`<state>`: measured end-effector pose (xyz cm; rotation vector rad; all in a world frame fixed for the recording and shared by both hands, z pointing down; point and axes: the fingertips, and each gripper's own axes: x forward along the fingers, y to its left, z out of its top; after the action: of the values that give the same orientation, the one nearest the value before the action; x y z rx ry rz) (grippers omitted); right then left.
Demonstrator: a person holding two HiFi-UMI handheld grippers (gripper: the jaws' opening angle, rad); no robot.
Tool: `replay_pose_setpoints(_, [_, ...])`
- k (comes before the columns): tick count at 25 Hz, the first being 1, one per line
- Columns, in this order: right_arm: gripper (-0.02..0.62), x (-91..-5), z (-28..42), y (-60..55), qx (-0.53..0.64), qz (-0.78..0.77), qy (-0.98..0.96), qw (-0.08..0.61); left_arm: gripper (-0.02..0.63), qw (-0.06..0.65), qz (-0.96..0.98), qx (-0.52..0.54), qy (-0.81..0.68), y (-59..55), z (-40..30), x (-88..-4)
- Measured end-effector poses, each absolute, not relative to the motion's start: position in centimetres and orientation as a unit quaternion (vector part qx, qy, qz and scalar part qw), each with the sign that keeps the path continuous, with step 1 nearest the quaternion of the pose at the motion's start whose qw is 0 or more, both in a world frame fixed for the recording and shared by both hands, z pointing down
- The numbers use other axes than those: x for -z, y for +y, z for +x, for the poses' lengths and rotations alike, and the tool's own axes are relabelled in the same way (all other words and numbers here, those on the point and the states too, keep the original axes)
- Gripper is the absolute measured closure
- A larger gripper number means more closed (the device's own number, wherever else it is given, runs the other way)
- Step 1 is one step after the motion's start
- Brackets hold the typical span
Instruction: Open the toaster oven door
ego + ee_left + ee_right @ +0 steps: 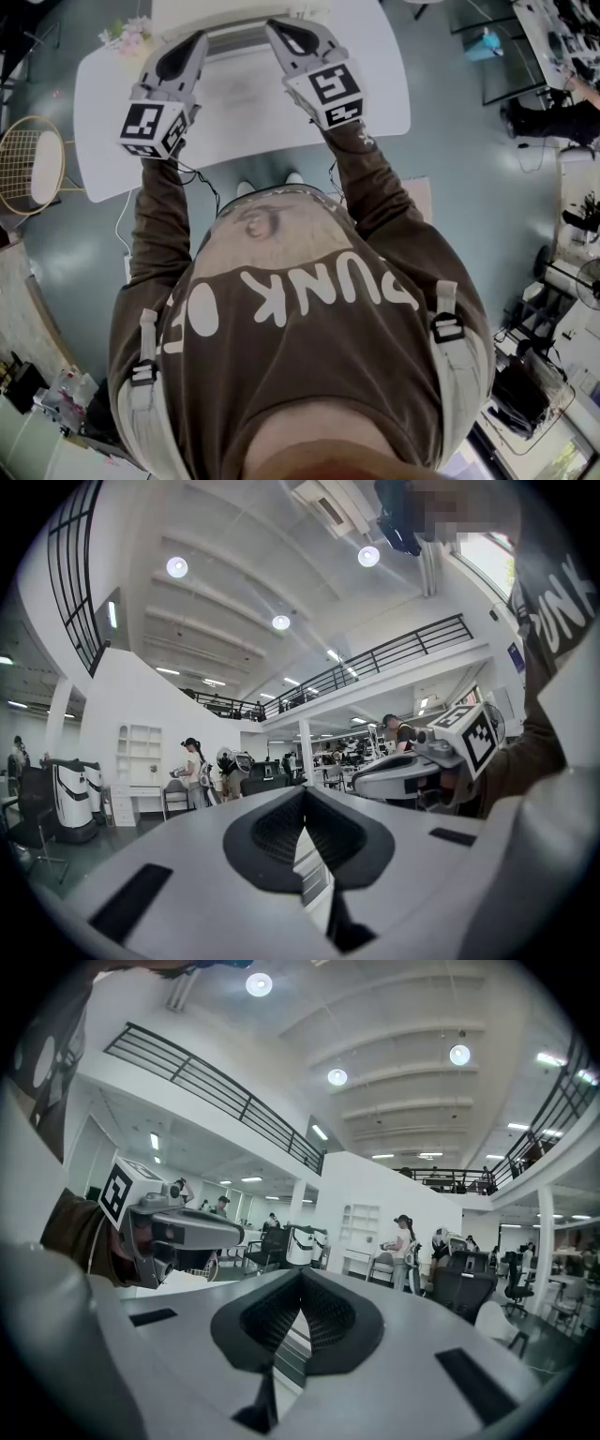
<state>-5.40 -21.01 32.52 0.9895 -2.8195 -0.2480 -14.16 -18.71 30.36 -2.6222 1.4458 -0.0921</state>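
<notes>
A white toaster oven (239, 21) stands at the far edge of the white table (375, 84), partly hidden behind both grippers; I cannot tell how its door stands. My left gripper (195, 42) and right gripper (278, 31) are raised side by side above the table, tips toward the oven, touching nothing. In the left gripper view the left gripper (305, 797) has its pads together with nothing between them, and the right gripper's body (422, 772) shows beside it. The right gripper (300, 1279) is likewise shut and empty. Both gripper views look out over the hall, not at the oven.
Pink flowers (127, 33) sit at the table's far left corner. A gold wire chair (28, 169) stands left of the table. A seated person (553, 112) is at a desk on the right. Other people (192, 771) stand far off in the hall.
</notes>
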Motion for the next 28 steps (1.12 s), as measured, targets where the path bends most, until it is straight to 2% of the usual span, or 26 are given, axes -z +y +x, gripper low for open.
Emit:
replay_pose_setpoints(3, [0.584, -32.7, -5.3, -21.6, 0.082, 0.332, -0.937, 0.073, 0.601, 0.072, -0.874, 0.031, 0.48, -19.2, -14.1, -30.4])
replay_pose_setpoints(7, [0.498, -33.5, -5.0, -22.8, 0.066, 0.337, -0.935, 0.088, 0.601, 0.068, -0.875, 0.03, 0.479, -19.7, -14.1, -30.6])
replay_pose_setpoints(9, [0.476, -34.2, -4.4, -23.8, 0.054, 0.35, -0.93, 0.099, 0.601, 0.066, -0.875, 0.03, 0.479, -20.0, -14.1, -30.7])
replay_pose_setpoints(28, [0.482, -43.2, -1.3, -34.0, -0.061, 0.466, -0.853, 0.228, 0.601, 0.047, -0.877, 0.03, 0.478, -21.8, -16.0, -31.9])
